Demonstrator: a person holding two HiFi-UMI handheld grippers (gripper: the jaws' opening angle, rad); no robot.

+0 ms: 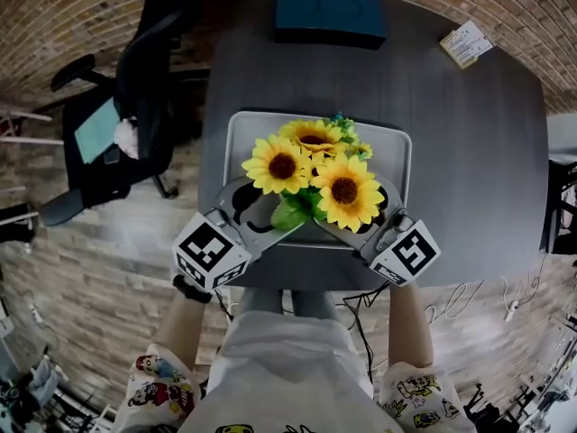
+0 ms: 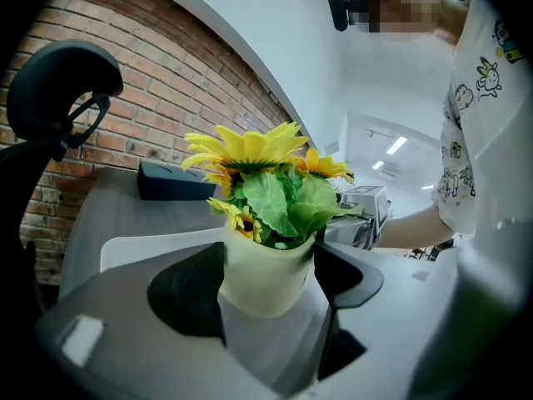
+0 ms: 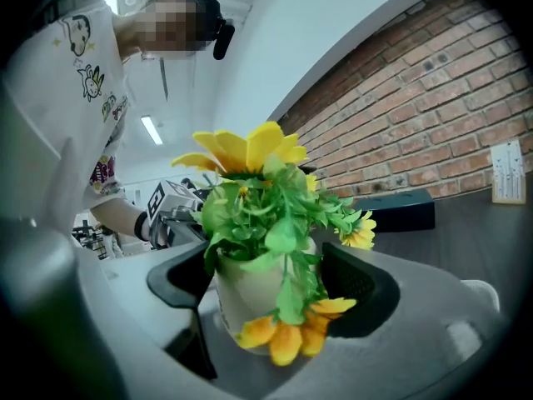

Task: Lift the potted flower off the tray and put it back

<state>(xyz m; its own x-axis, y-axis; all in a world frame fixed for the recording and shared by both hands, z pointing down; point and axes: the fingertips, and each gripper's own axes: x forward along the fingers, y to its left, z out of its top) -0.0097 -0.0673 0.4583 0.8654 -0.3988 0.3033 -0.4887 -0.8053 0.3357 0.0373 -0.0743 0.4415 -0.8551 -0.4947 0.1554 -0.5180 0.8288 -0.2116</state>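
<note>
Left gripper [image 2: 266, 273] and right gripper [image 3: 271, 282] each pinch the potted flower [image 1: 311, 174] from opposite sides, over the near part of the grey tray [image 1: 248, 129]. Can't tell if it's touching down.

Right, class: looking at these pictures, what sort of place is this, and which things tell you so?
Probably an office or studio workroom, indoors: a black swivel office chair beside a dark grey table, exposed brick walls, and strip lights on the ceiling.
</note>
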